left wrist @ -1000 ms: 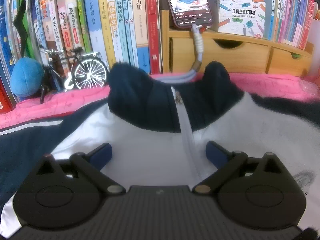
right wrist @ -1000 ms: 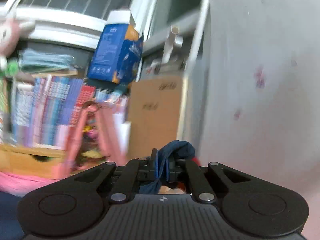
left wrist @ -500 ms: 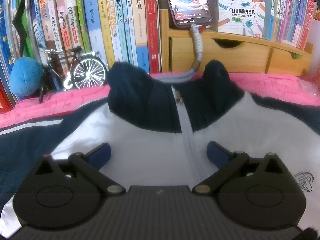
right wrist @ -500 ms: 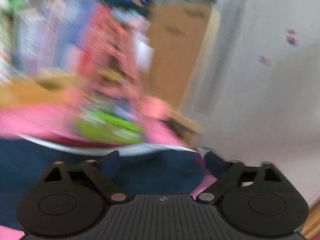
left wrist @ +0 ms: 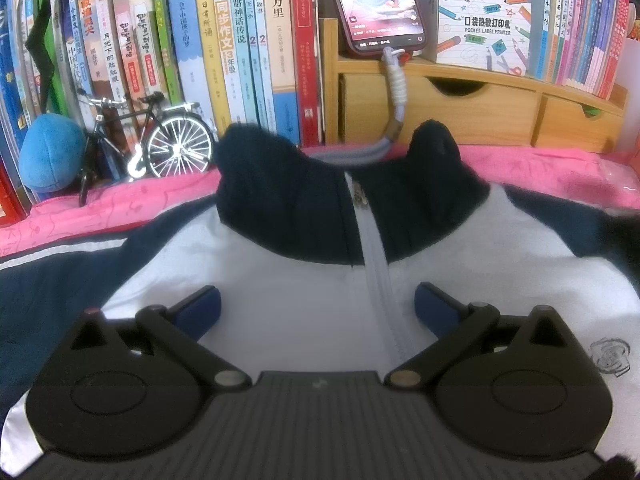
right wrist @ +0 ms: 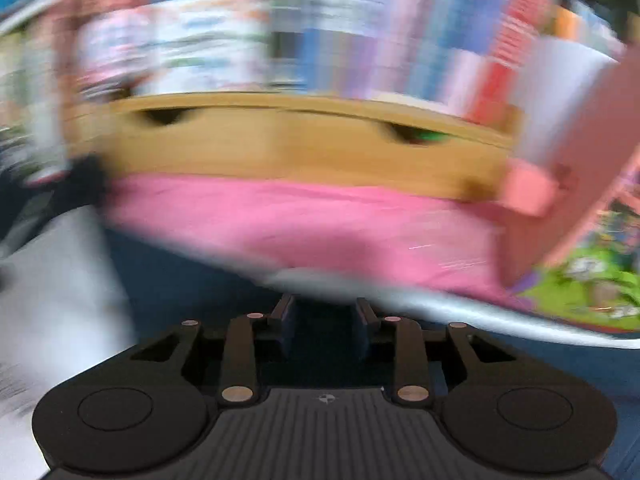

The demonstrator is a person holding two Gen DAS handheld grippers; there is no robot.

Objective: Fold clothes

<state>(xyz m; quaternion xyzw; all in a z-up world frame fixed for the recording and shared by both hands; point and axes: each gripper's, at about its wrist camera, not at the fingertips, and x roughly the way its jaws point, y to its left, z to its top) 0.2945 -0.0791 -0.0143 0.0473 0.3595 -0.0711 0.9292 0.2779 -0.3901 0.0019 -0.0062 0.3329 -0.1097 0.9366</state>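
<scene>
While left gripper [left wrist: 316, 306] fingers spread wide over jacket [left wrist: 304, 292], right gripper [right wrist: 325, 324] fingers part-open; grip unclear, blurred.

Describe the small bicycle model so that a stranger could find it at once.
Look at the row of upright books behind the pink cloth. At their foot, left of the jacket collar, stands the bicycle model beside a blue plush ball. It alone has spoked wheels.

Left claw [left wrist: 316, 306] spread wide and level — right claw [right wrist: 323, 330] narrowed, a gap between its fingers.
</scene>
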